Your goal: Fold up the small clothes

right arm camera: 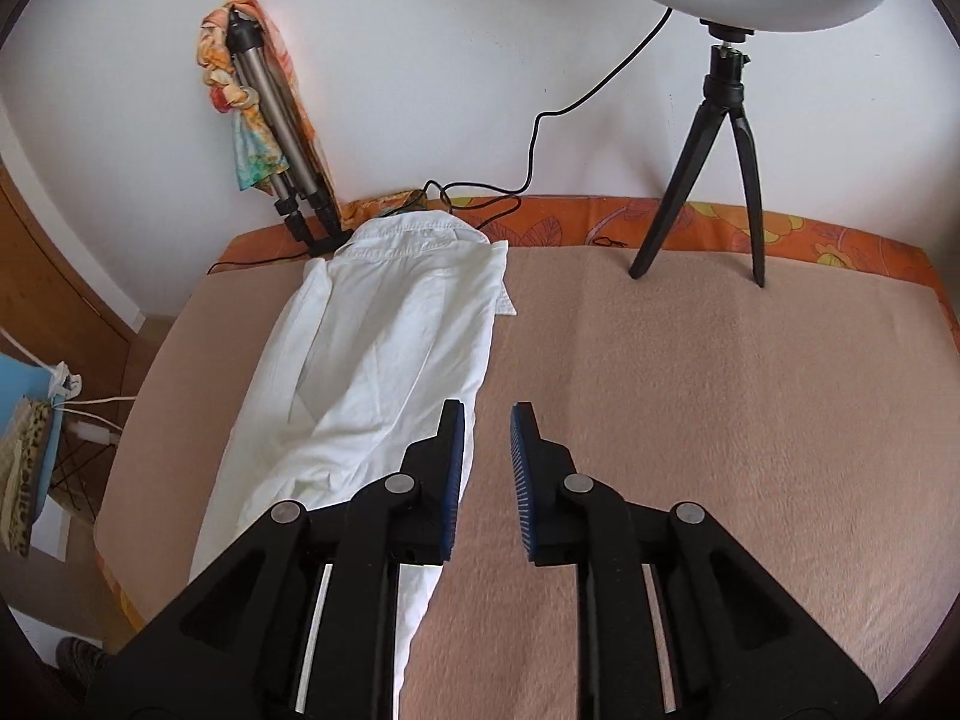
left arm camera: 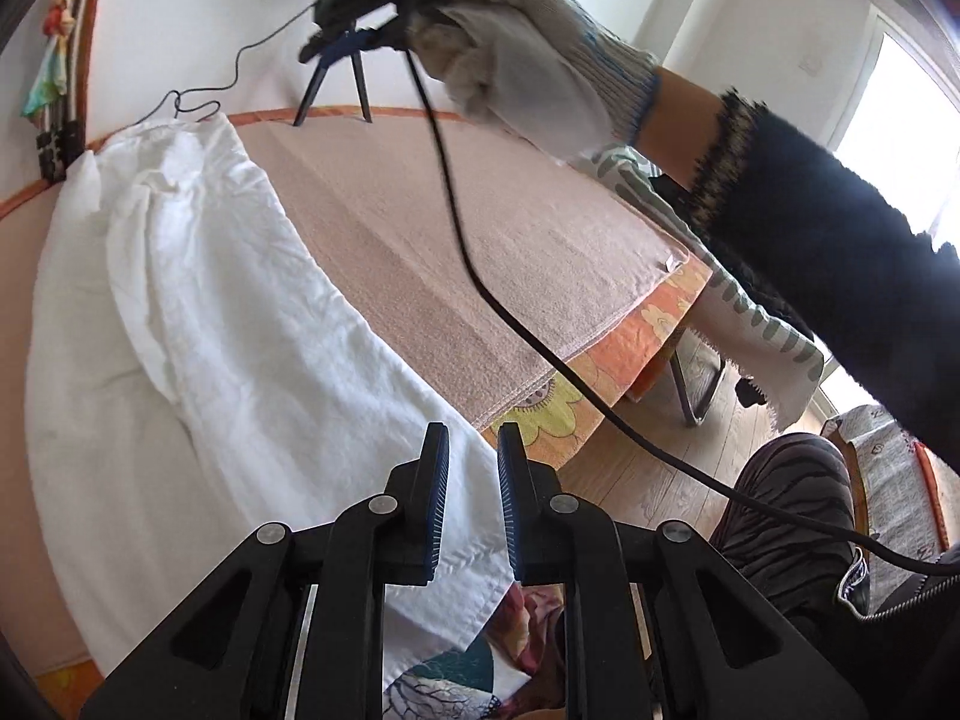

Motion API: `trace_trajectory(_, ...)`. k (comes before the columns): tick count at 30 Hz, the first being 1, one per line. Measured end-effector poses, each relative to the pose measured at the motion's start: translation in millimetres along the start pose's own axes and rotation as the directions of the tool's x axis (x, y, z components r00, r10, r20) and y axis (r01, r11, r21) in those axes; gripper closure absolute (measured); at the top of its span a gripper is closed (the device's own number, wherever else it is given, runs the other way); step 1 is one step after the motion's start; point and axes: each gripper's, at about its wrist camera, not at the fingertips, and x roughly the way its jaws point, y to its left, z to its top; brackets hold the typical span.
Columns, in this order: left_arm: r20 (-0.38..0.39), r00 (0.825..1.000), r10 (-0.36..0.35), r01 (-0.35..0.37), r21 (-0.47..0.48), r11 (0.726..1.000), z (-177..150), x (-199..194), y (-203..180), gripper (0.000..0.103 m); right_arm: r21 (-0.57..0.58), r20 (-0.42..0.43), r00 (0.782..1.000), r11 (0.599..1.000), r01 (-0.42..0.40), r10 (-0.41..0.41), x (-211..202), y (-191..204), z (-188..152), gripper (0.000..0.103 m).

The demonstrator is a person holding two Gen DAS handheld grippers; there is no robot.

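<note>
A white collared shirt [right arm camera: 372, 360] lies folded lengthwise into a long strip on the pink blanket-covered table [right arm camera: 690, 420], collar at the far end by the wall. In the left wrist view the same shirt [left arm camera: 228, 324] runs along the table's left side. My left gripper [left arm camera: 474, 468] is open and empty, above the shirt's near hem at the table edge. My right gripper [right arm camera: 487, 450] is open and empty, hovering just right of the shirt's long edge. In the left wrist view the right gripper [left arm camera: 372, 6] is held high by a gloved hand [left arm camera: 528, 54].
A black ring-light tripod [right arm camera: 714, 180] stands at the back right, its cable [right arm camera: 540, 144] trailing along the wall. A folded tripod with a colourful scarf [right arm camera: 264, 120] leans at the back left. A black cable [left arm camera: 480, 276] hangs across the left wrist view. Wooden floor [left arm camera: 636, 468] lies beyond the table edge.
</note>
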Motion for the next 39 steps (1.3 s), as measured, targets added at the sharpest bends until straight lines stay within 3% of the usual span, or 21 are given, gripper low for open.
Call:
trace_trajectory(2,0.022,0.999,0.032,-0.032,-0.003,0.999,-5,-21,6,0.082,0.002,-0.006,1.000,1.000,-0.008,0.008,-27,7,-34,0.086)
trace_trajectory(4,0.044,0.996,0.079,-0.078,-0.022,0.997,-14,-44,15,0.069,-0.001,-0.018,0.999,0.999,-0.037,0.036,-49,16,-72,0.086)
trace_trajectory(10,0.039,0.965,0.259,-0.253,-0.111,0.961,-40,-93,65,0.069,-0.005,-0.067,0.995,0.998,-0.070,0.069,-79,45,-179,0.085)
trace_trajectory(13,-0.005,0.959,0.284,-0.279,-0.189,0.941,-53,-100,86,0.069,-0.012,-0.121,0.991,0.999,-0.050,0.048,-71,57,-216,0.085)
trace_trajectory(19,-0.093,0.966,0.242,-0.258,-0.286,0.923,-83,-94,103,0.069,0.024,-0.216,0.976,0.999,-0.028,0.033,-68,66,-257,0.083)
trace_trajectory(22,-0.122,0.967,0.225,-0.253,-0.320,0.913,-96,-87,104,0.069,0.039,-0.261,0.964,0.999,-0.033,0.042,-73,73,-265,0.070)
trace_trajectory(24,-0.135,0.972,0.193,-0.230,-0.366,0.902,-103,-85,108,0.069,0.000,-0.245,0.970,1.000,0.001,-0.001,-79,79,-269,0.062)
trace_trajectory(25,-0.129,0.975,0.179,-0.216,-0.399,0.891,-105,-86,111,0.069,0.008,-0.246,0.969,1.000,-0.008,0.010,-82,78,-272,0.058)
trace_trajectory(29,-0.153,0.979,0.135,-0.193,-0.489,0.851,-104,-90,115,0.069,0.103,-0.272,0.957,0.992,-0.073,0.099,-79,63,-283,0.056)
trace_trajectory(31,-0.159,0.979,0.125,-0.189,-0.495,0.848,-102,-90,116,0.069,0.136,-0.284,0.951,0.987,-0.089,0.125,-73,57,-285,0.056)
trace_trajectory(35,-0.153,0.984,0.092,-0.162,-0.553,0.817,-104,-87,125,0.069,0.175,-0.300,0.936,0.976,-0.133,0.181,-63,47,-291,0.056)
trace_trajectory(39,-0.151,0.986,0.076,-0.148,-0.559,0.815,-101,-88,126,0.069,0.228,-0.302,0.922,0.957,-0.179,0.244,-54,37,-297,0.055)
